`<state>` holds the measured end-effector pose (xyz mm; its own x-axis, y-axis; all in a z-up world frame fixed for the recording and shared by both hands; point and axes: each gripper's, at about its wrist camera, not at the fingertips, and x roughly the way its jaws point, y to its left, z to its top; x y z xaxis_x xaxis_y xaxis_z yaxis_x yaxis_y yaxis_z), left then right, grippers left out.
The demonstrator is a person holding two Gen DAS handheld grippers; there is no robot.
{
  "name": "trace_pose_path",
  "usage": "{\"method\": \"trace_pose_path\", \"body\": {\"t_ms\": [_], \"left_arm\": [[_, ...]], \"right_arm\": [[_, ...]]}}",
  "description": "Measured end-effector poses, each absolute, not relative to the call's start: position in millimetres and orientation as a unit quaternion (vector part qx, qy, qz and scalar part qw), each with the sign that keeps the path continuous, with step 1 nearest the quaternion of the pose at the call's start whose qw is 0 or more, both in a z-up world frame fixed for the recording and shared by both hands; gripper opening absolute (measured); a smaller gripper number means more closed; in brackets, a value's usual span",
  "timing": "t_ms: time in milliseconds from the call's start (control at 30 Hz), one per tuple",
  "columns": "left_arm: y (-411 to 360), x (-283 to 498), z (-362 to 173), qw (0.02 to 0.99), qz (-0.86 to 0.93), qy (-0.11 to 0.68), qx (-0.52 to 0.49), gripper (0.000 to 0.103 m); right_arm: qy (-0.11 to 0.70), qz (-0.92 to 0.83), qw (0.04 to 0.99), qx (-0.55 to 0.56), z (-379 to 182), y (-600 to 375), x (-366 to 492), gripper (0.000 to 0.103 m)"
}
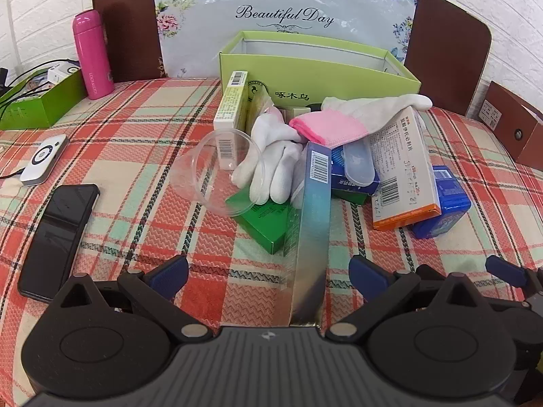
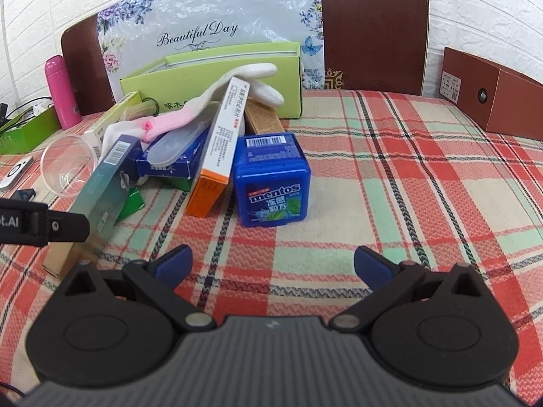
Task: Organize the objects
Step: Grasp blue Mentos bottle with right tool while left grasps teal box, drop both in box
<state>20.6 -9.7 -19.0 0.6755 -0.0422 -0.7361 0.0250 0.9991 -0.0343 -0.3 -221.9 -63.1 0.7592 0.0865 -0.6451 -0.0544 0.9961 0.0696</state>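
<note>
Heap before the green carton (image 1: 319, 68), on the plaid desk (image 2: 407, 169): your left gripper (image 1: 268, 271) gapes wide astride the long teal box (image 1: 314, 224), unclamped; your right gripper (image 2: 273, 264) open, empty. Risk: dragging that box topples the gloves (image 1: 271, 166) and the clear cup (image 1: 217, 169) (both leaning).

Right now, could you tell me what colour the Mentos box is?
Blue, with a green patch on its label; the Mentos box shows best in the right wrist view.
</note>
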Motion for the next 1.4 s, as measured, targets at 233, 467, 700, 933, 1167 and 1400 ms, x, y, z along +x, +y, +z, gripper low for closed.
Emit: {"method": "trace_pose_path", "body": {"t_ms": [233,467,700,933,1167,1400], "left_arm": [[-11,22,-23,0.914,-0.094,0.39,-0.055,0.094],[-12,44,-35,0.898,-0.108,0.422,-0.066,0.04],[-14,51,-50,0.895,-0.095,0.43,-0.069,0.041],[-10,46,-43,0.891,-0.112,0.435,-0.058,0.022],[-1,29,5,0.905,-0.172,0.382,-0.074,0.022],[3,75,63,0.935,-0.179,0.297,-0.075,0.022]], "right_arm": [[0.303,0.068,0.95,-0.034,-63,-218,0,0.103],[0.275,0.082,0.955,-0.069,-62,-213,27,0.095],[0.288,0.088,0.952,-0.057,-76,-215,40,0.056],[0.302,0.082,0.95,0.003,-68,-255,12,0.055],[0.252,0.089,0.962,0.058,-37,-288,-9,0.055],[0.166,0.139,0.975,0.058,14,-282,27,0.055]]}}
